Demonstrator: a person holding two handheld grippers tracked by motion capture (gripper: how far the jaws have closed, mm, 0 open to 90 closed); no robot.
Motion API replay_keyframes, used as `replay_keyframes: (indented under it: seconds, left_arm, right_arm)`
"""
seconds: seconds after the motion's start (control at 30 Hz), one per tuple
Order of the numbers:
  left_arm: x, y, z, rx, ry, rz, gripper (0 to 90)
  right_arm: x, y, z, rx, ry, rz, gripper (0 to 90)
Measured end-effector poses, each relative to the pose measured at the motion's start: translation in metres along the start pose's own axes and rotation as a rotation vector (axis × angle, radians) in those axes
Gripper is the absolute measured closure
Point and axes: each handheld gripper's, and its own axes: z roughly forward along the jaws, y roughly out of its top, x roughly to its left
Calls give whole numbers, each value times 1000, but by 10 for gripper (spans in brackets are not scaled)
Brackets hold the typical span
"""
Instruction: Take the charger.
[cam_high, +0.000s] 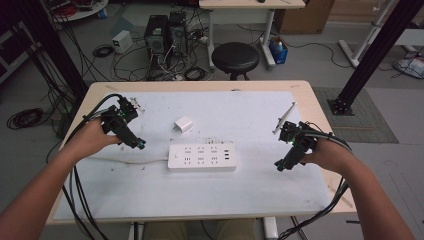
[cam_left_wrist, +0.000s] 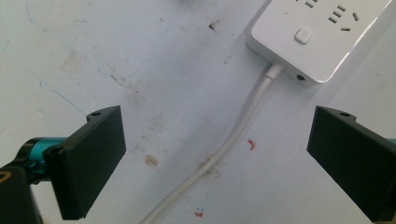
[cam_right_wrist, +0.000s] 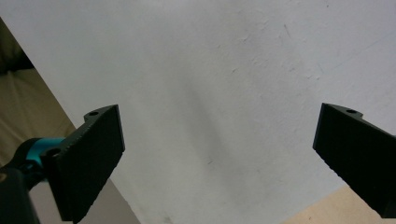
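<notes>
A white power strip (cam_high: 201, 157) lies flat at the middle of the white table mat (cam_high: 165, 190), its white cable (cam_high: 127, 161) running off to the left. A small white plug adapter (cam_high: 183, 123) sits just behind it. My left gripper (cam_high: 134, 142) hovers left of the strip, open, with nothing between its jaws. In the left gripper view the strip's end (cam_left_wrist: 317, 37) and its cable (cam_left_wrist: 224, 144) lie ahead between the wide-apart jaws. My right gripper (cam_high: 283, 163) is held right of the strip, open and empty, over bare mat (cam_right_wrist: 224, 93).
A black round stool (cam_high: 235, 57) stands behind the table. Computer towers (cam_high: 165, 34) and tangled cables lie on the floor beyond. A thin grey strip (cam_high: 283, 118) sticks up near the right gripper. The wooden table edge (cam_high: 320, 120) borders the mat on the right.
</notes>
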Motion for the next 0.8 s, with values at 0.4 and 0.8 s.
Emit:
replay_keyframes:
  seconds: [0.4,0.8]
  left_arm:
    - [8,14,-1,-56,35,-62,43]
    - [12,47,30,-134,57,-150,43]
  right_arm:
    - [4,5,0,-20,-9,-18,14]
    - [0,7,-1,-35,-15,-21,14]
